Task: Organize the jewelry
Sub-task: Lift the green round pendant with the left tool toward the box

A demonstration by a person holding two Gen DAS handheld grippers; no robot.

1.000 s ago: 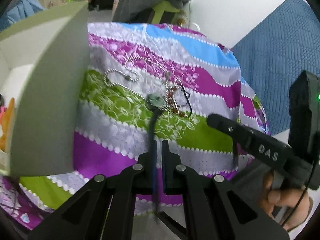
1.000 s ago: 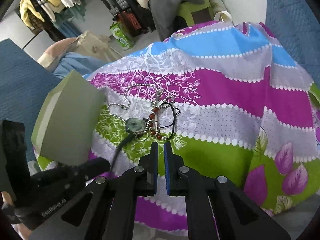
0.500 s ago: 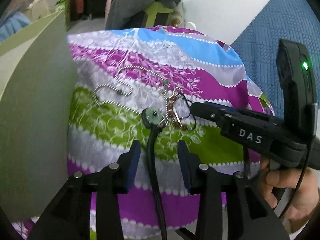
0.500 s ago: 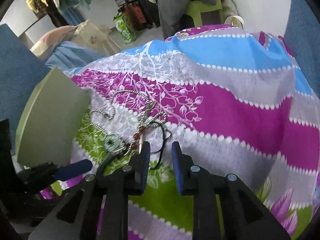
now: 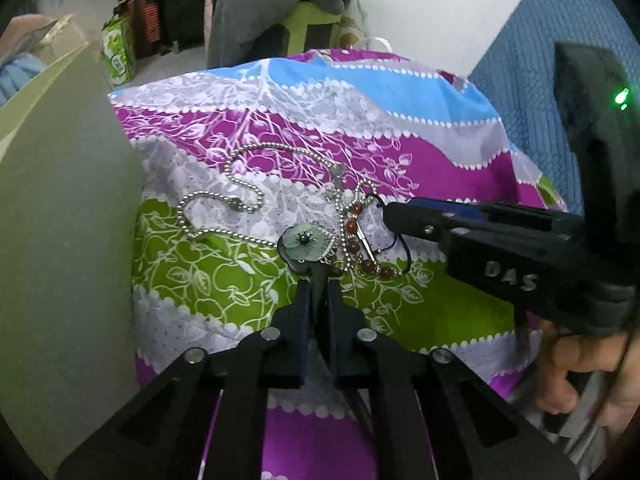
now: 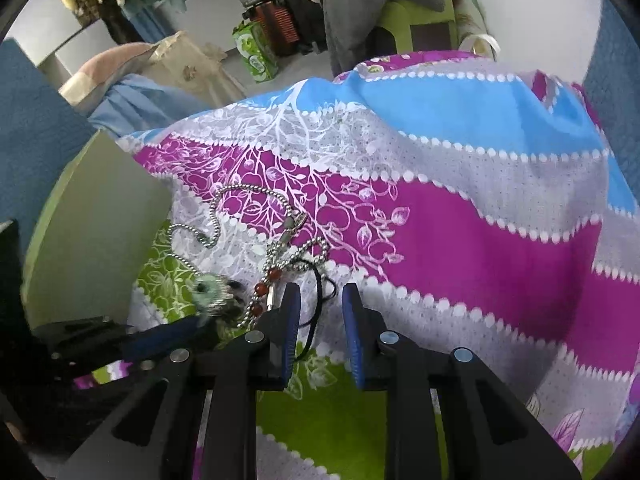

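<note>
A tangle of jewelry lies on a striped floral cloth point(image 5: 420, 152): a silver bead chain point(image 5: 224, 208), a red-bead bracelet point(image 5: 354, 236) with a black cord loop, and a green flower pendant point(image 5: 305, 243) on a black cord. My left gripper point(image 5: 319, 292) is shut on the pendant's black cord just below the flower. My right gripper point(image 6: 318, 300) is open, its jaws on either side of the black cord loop point(image 6: 320, 292) beside the red beads point(image 6: 262, 290). The right gripper also shows in the left wrist view point(image 5: 394, 216), at the bracelet's right side.
A pale green box lid point(image 5: 60, 220) stands against the cloth's left edge, also in the right wrist view point(image 6: 100, 240). Blue quilted fabric point(image 5: 532, 92) lies to the right. A green stool with grey clothes point(image 5: 288, 4) stands beyond the cloth.
My left gripper opened, then shut again on the pendant's cord closer to the flower. My right gripper opened and moved in over the black cord loop.
</note>
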